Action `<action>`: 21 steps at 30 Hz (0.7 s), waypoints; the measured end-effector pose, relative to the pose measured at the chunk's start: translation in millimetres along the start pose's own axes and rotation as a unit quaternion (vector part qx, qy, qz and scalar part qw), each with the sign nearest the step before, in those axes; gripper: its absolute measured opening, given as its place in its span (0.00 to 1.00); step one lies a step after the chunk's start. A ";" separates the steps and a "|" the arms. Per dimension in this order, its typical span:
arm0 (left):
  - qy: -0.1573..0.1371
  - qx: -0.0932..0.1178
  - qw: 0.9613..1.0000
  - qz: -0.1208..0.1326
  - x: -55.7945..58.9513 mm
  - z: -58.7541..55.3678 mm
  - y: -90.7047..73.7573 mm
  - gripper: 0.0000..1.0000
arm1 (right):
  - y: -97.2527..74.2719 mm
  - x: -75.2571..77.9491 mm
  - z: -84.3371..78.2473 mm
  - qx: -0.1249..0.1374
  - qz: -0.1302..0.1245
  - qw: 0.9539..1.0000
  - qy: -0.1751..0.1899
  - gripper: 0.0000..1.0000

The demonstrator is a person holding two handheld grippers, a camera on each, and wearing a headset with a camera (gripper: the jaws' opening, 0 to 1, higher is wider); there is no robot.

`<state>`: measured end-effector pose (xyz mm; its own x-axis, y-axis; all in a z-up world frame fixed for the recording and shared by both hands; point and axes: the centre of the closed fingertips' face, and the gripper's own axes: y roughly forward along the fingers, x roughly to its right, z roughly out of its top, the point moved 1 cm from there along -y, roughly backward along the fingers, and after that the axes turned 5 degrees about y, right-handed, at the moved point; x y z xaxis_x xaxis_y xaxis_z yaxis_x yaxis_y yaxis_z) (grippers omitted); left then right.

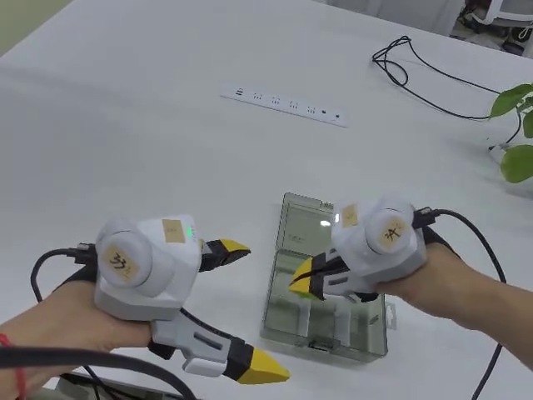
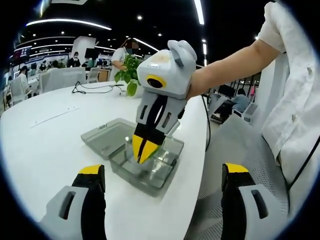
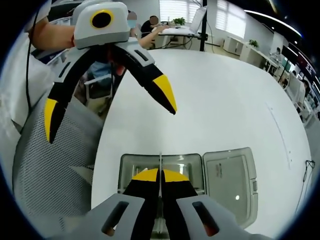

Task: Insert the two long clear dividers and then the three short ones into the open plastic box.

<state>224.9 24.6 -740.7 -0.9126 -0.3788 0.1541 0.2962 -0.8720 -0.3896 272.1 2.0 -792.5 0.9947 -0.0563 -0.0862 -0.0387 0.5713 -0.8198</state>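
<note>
The head view looks down from above and behind onto the worktop [image 1: 125,108] and the plastic box [image 1: 283,310]. The left gripper view faces low across the worktop, close on the right gripper [image 2: 143,156] above the box. The right gripper view looks steeply down its fingers [image 3: 146,178], pinching a clear divider [image 3: 160,161], into that box.

White bench [image 1: 125,100] stretching wide; power strip [image 1: 283,104] lying well beyond the right claw [image 1: 301,282], black cable [image 1: 376,58] and leafy plant [image 1: 516,133] farther out, ceiling light strips [image 2: 70,23] glowing overhead.
</note>
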 end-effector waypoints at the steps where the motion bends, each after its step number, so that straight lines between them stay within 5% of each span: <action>1: 0.000 -0.001 1.000 -0.001 0.2 -0.4 0.1 0.99 | 1.9 0.0 -0.7 -0.006 0.000 1.000 -0.002 0.02; 12: 0.000 -0.002 1.000 -0.001 0.7 -1.8 -0.4 0.99 | 13.9 -0.4 -7.8 -0.049 -0.001 0.999 -0.018 0.02; 21: 0.002 -0.005 1.000 -0.002 0.4 -2.2 -0.4 0.99 | 13.1 -0.7 -8.1 -0.055 -0.002 0.998 -0.019 0.02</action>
<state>223.8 25.4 -742.5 -0.9144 -0.3749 0.1525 0.2904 -0.8701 -0.3982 270.2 2.9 -807.8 0.9977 -0.0266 -0.0625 -0.0422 0.4774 -0.8777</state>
